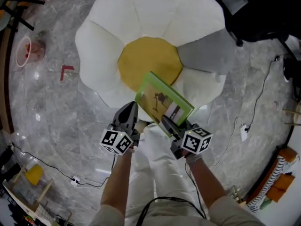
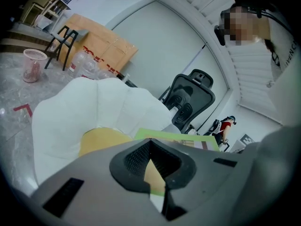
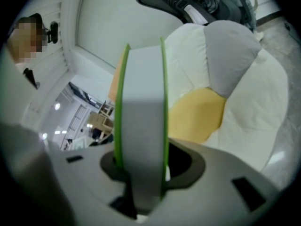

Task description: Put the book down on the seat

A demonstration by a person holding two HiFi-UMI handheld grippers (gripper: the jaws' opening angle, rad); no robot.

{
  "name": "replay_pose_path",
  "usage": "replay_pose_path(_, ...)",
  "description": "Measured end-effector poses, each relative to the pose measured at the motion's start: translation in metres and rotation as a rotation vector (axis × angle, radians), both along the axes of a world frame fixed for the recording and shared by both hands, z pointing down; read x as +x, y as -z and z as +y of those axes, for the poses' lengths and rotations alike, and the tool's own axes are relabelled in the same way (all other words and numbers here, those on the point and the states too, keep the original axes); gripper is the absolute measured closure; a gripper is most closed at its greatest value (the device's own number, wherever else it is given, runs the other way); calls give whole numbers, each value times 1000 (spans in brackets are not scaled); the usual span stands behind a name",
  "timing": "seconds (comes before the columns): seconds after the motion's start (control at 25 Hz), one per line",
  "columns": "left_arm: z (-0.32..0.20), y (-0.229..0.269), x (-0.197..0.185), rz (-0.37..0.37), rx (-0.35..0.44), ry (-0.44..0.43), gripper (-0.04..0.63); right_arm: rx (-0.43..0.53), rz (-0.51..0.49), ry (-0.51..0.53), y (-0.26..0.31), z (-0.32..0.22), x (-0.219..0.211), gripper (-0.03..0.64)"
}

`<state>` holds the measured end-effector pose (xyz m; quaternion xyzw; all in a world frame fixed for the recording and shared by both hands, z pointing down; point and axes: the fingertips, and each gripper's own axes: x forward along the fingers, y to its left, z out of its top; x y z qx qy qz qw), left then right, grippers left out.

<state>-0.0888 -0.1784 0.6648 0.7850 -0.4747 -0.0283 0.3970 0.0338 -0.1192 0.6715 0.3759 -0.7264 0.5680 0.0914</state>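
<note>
The green book hangs tilted over the near edge of the flower-shaped seat, just in front of its yellow centre. My right gripper is shut on the book's near edge. In the right gripper view the book stands edge-on between the jaws of the right gripper, with the yellow centre beyond it. My left gripper sits close by the book's left corner, jaws together and holding nothing. In the left gripper view the book lies past the left gripper.
A black office chair stands behind the seat at the right. One petal is grey. A pink basket and a red tape mark are on the marble floor at the left. Cables run at the right. The person's white trousers are below.
</note>
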Motion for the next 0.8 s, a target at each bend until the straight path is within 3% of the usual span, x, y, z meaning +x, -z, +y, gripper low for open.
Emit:
replay_pose_path(0.32,16,-16,28,-5,14,-35,572,75,-41,53,-23,8,6,465)
replay_pose_path(0.8,22,-26,30,-1,62,32,572,95,-64,87,-36,4,6,465)
